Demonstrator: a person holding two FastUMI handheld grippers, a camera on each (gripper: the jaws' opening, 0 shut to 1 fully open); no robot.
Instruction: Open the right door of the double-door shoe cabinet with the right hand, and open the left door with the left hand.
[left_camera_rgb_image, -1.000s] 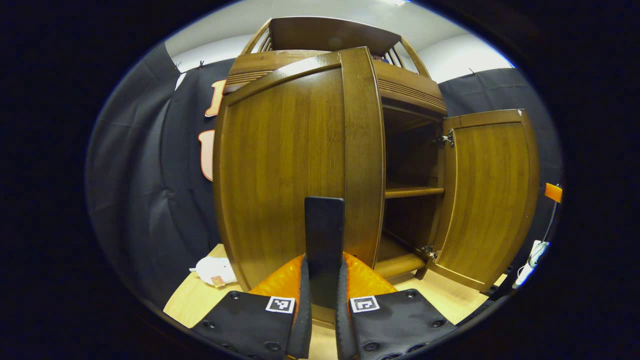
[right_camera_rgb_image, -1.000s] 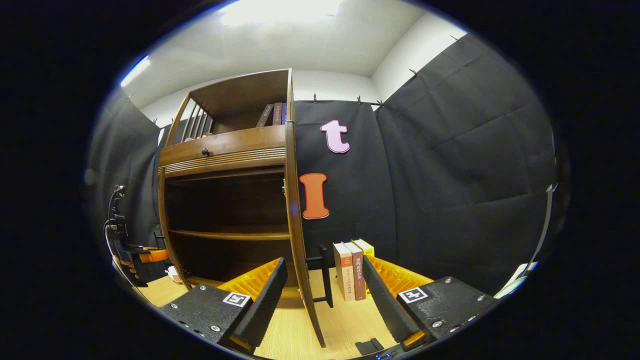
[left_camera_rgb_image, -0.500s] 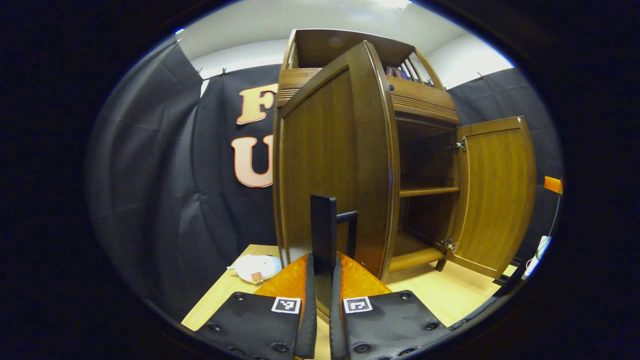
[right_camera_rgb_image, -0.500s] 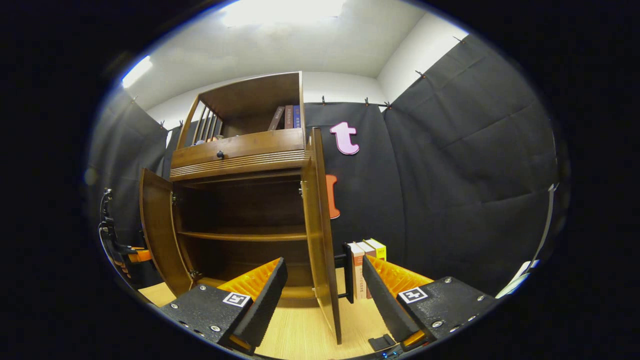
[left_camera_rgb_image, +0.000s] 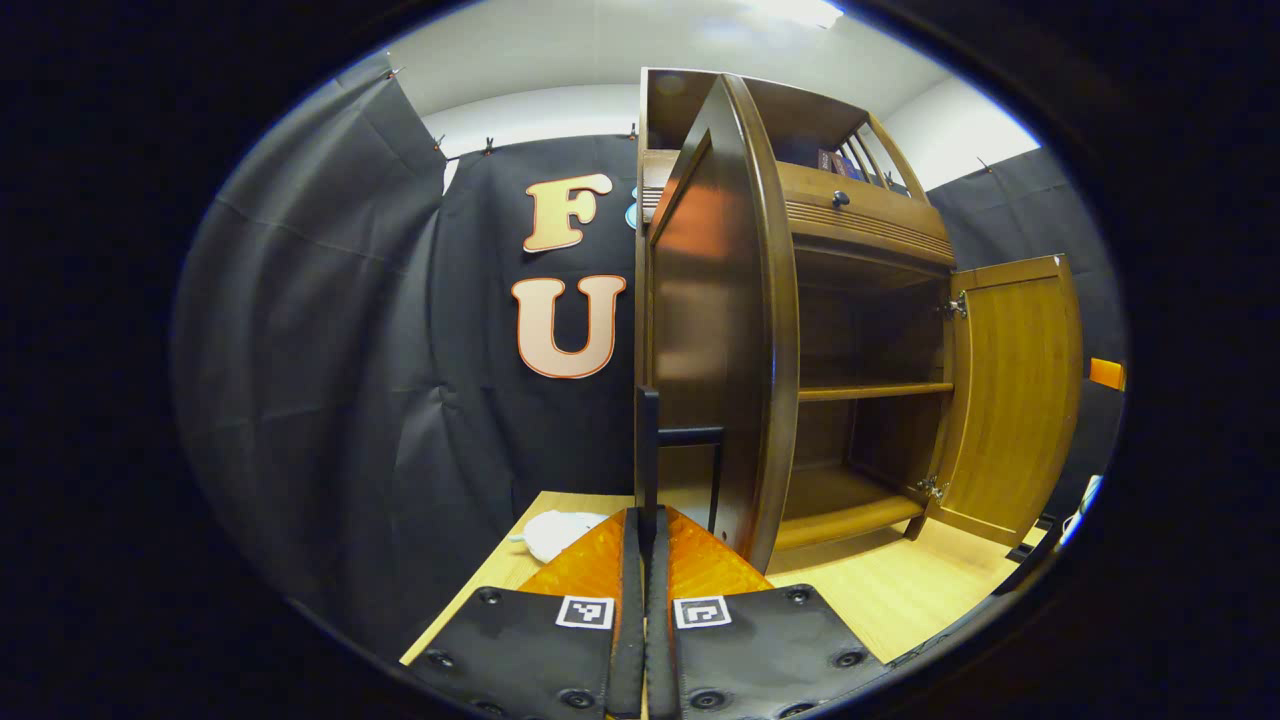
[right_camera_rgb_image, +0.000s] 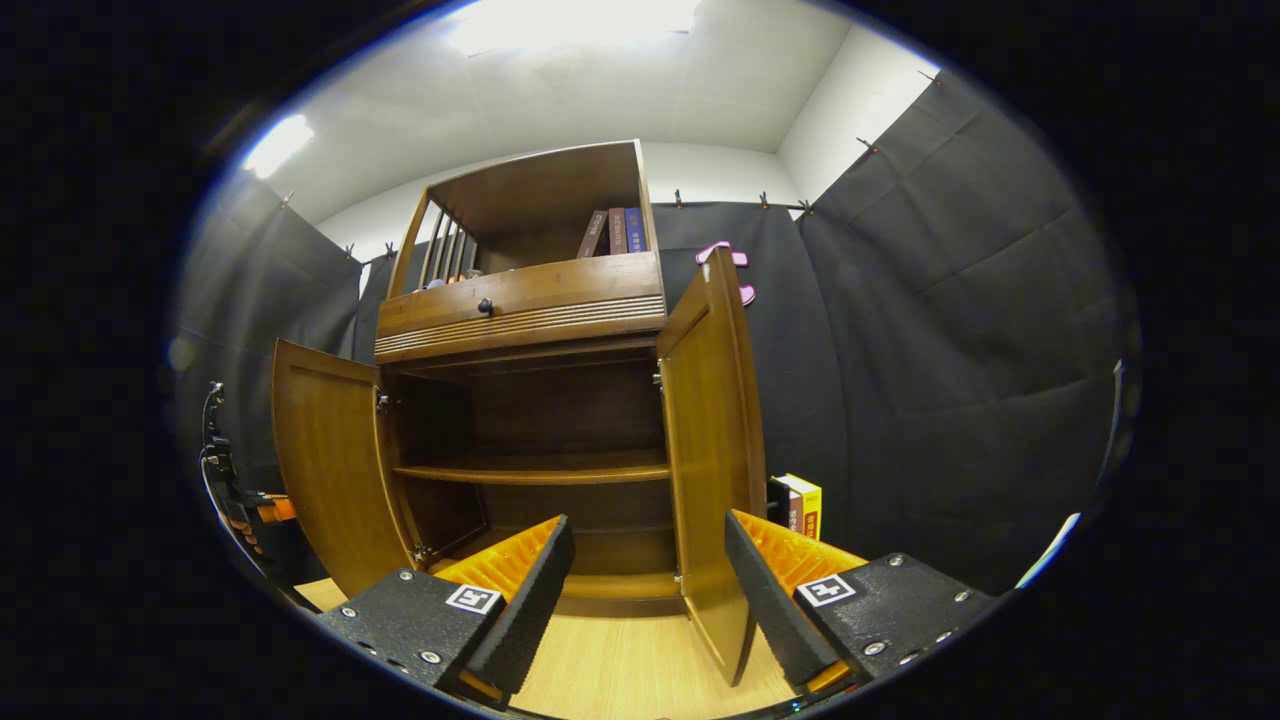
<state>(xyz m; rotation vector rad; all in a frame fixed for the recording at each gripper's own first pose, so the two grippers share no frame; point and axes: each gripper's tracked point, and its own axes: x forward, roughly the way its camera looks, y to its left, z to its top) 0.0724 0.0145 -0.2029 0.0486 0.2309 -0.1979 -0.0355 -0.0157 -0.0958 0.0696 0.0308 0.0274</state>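
With both doors swung wide, the left tool (left_camera_rgb_image: 645, 520) is clenched on the left door (left_camera_rgb_image: 715, 330) handle (left_camera_rgb_image: 650, 450), next needing release; the right tool (right_camera_rgb_image: 648, 560) hangs released.

1. The shoe cabinet (right_camera_rgb_image: 520, 300) is warm brown wood with a visible grain; its left door (right_camera_rgb_image: 325, 460) and right door (right_camera_rgb_image: 710, 450) match.
2. The door handle (left_camera_rgb_image: 650, 450) is black.
3. The floor (right_camera_rgb_image: 620, 670) is pale wood.
4. The drawer knob (right_camera_rgb_image: 485, 306) is dark.
5. A book (right_camera_rgb_image: 808, 505) has a yellow cover.
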